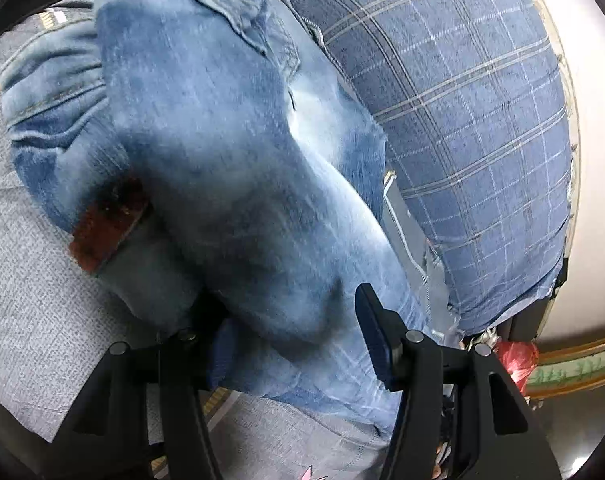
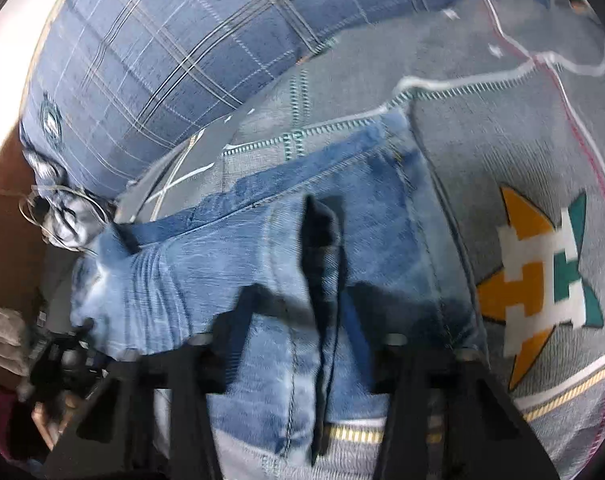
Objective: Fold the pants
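Blue denim pants (image 1: 222, 152) lie bunched on a grey bedspread (image 1: 26, 280), with a brown leather waist patch (image 1: 106, 228) showing. My left gripper (image 1: 290, 344) stands open around a thick fold of the denim; its right finger (image 1: 376, 344) is clear, its left finger is buried under the cloth. In the right wrist view the pants (image 2: 230, 264) lie flatter, with a dark fold standing up in the middle. My right gripper (image 2: 298, 320) is open, its fingers either side of that fold and pressed into the denim.
A blue plaid pillow (image 1: 462, 128) lies against the pants; it also shows in the right wrist view (image 2: 162, 52). The bedspread carries an orange, white and teal emblem (image 2: 538, 284). A red bag (image 1: 516, 356) sits beyond the bed's edge.
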